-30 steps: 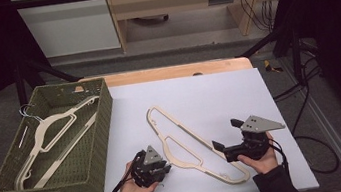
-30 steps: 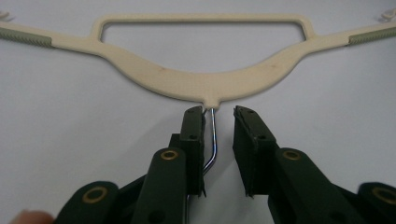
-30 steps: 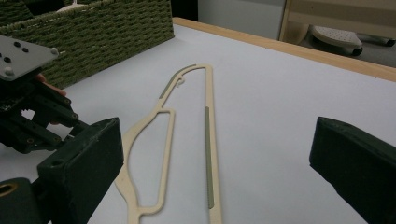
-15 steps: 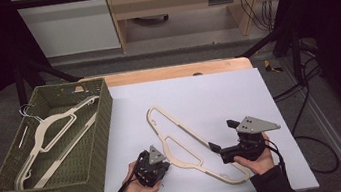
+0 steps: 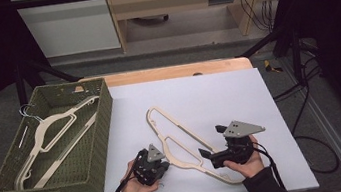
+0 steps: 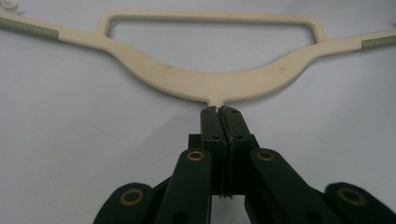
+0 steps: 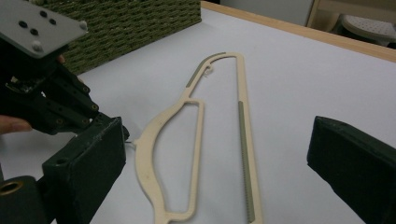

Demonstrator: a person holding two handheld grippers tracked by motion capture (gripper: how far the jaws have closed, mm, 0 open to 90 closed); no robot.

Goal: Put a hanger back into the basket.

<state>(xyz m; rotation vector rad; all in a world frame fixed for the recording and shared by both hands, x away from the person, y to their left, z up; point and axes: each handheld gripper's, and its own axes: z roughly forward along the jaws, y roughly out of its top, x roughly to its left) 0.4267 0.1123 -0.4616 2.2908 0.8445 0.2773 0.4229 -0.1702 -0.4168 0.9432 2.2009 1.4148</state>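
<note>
A cream plastic hanger (image 5: pixel 180 142) lies flat on the white table top (image 5: pixel 219 94), running from the middle toward the front edge. My left gripper (image 5: pixel 165 166) is at its left side, shut on the short neck stub that sticks out from the hanger (image 6: pixel 210 84); the pads (image 6: pixel 210 122) meet around that stub. My right gripper (image 5: pixel 213 141) hovers open over the hanger's near end. Its two jaws stand wide apart, with the hanger (image 7: pixel 196 121) lying between and beyond them, untouched. The left gripper (image 7: pixel 107 123) shows at the left of the right gripper view.
A green woven basket (image 5: pixel 98 136) stands at the table's left with another cream hanger (image 5: pixel 57 127) inside. Its wall (image 7: pixel 130 23) is just behind the left gripper. A wooden strip borders the table's far edge, and cables hang off to the right.
My right gripper has slid left and slightly down, closer over the hanger's near end. The left hand has stayed where it was.
</note>
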